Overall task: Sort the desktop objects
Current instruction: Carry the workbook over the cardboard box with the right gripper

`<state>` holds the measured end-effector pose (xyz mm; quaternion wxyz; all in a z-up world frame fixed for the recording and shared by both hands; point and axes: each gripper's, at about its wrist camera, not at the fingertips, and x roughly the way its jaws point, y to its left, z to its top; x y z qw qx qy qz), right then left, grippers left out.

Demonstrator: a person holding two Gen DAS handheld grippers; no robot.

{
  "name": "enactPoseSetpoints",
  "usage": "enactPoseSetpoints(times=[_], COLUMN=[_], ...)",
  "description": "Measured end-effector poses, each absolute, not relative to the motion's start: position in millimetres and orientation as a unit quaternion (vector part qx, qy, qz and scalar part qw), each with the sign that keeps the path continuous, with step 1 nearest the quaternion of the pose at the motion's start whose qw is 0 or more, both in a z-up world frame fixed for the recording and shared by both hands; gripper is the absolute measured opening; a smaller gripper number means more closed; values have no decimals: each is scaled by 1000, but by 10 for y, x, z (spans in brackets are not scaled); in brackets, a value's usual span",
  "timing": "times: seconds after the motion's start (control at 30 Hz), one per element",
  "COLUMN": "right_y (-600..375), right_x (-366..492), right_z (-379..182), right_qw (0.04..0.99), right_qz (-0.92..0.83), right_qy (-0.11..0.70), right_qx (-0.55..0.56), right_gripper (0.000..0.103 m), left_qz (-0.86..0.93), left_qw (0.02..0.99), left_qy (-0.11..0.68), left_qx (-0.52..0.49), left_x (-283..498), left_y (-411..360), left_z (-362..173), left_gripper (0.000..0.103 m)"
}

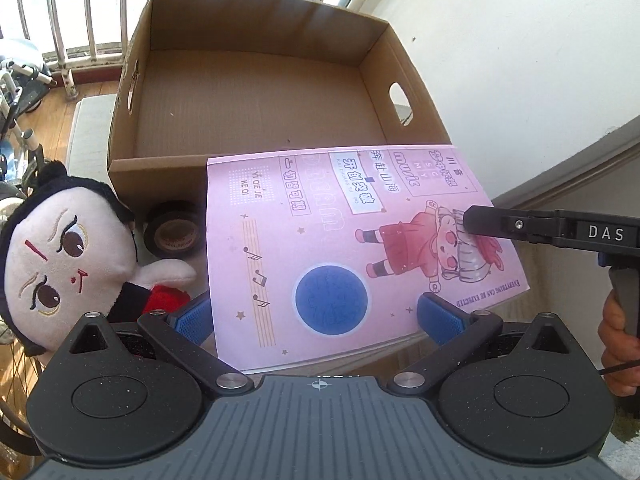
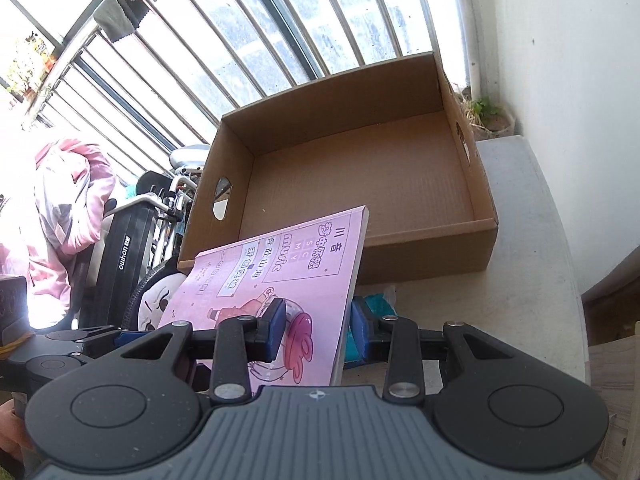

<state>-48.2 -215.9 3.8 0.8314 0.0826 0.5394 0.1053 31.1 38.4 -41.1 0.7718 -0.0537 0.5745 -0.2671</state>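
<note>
Pink book [image 2: 276,300] btwn R gripper [image 2: 318,330] jaws

Daylight is pouring in through the barred window [image 2: 248,40] behind the cardboard box [image 1: 256,92], blowing the panes out to near white in both views. The box's inner walls are lying in soft shade while its floor is catching even light. The pink book [image 1: 352,248] is looking washed and slightly hazy in the left wrist view, and it is casting a dark shadow on the table [image 2: 520,240] in the right wrist view. Straight lines are bowing hard toward the edges, the bars curving like ribs, and the corners are darkening. Nearby gripper bodies are staying sharp; nothing is showing motion blur.
</note>
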Motion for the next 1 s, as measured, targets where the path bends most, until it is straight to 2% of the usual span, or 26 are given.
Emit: enactPoseSetpoints(times=[0.33,0.7,1.0], right_y=[-2155,-2500,-2667], right_x=[-177,453,872], right_z=[91,-168,-461], right_qw=[863,875,883], right_qz=[115,103,81], right_qy=[484,459,456], right_qx=[85,113,79], right_gripper=[38,38,38], left_qz=[-276,-259,-261], left_qw=[803,806,797], left_qy=[527,531,543], left_qx=[-35,-29,-29], left_x=[604,1195,1668], left_y=[249,-225,-618], left_z=[-230,-441,-815], left_gripper=[103,103,103])
